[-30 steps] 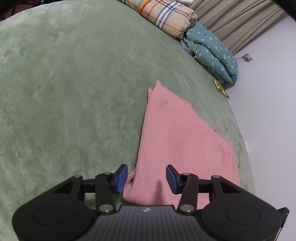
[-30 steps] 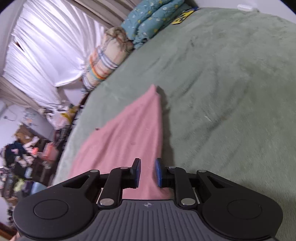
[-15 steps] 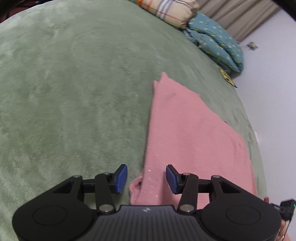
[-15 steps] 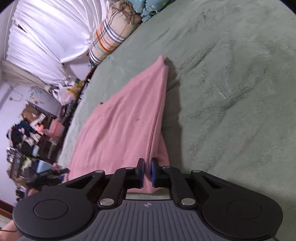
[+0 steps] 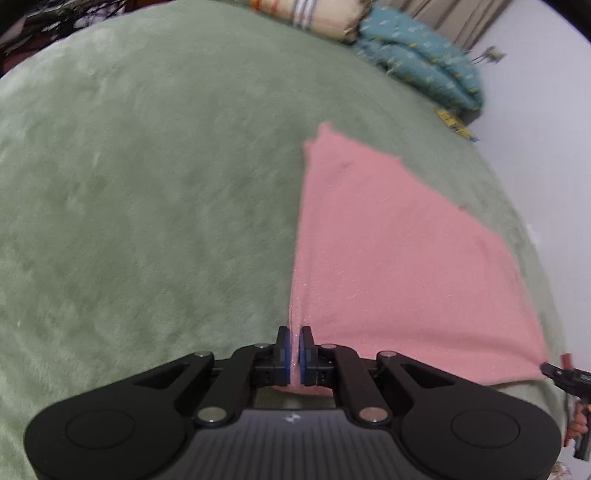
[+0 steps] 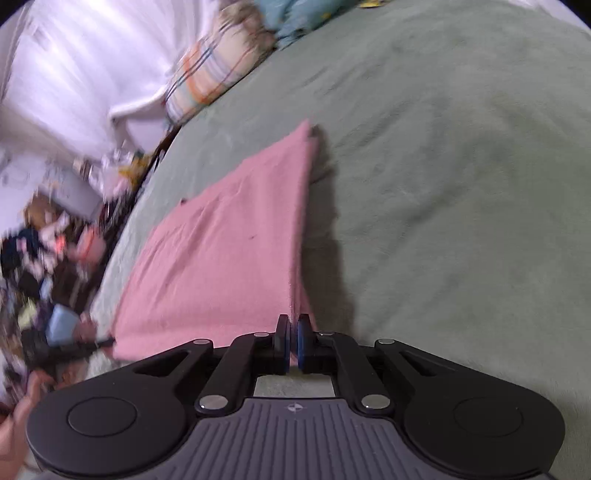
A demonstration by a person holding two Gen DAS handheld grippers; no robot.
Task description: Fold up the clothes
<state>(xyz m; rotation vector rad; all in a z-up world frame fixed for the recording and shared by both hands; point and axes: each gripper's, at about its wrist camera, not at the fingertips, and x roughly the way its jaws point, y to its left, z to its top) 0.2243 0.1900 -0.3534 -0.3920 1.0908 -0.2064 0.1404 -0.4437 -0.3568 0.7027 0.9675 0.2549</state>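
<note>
A pink cloth [image 5: 388,251] lies partly folded on the green bed cover [image 5: 147,192]. My left gripper [image 5: 294,349] is shut on the cloth's near left corner. My right gripper [image 6: 293,341] is shut on the near right corner of the same cloth [image 6: 229,251]. The near edge is lifted and stretched between the two grippers, while the far end rests on the bed. The right gripper's tip also shows at the right edge of the left wrist view [image 5: 554,371], and the left gripper shows at the left of the right wrist view [image 6: 74,347].
A plaid pillow [image 5: 306,14] and a teal quilt [image 5: 424,62] lie at the far end of the bed. A white curtain [image 6: 74,62] and a cluttered floor area [image 6: 44,258] are off the bed's left side. The grey wall [image 5: 546,110] runs along the right.
My left gripper has gone from open to shut on the cloth's corner. My right gripper has closed fully on the other corner. The near edge is now lifted and pulled taut.
</note>
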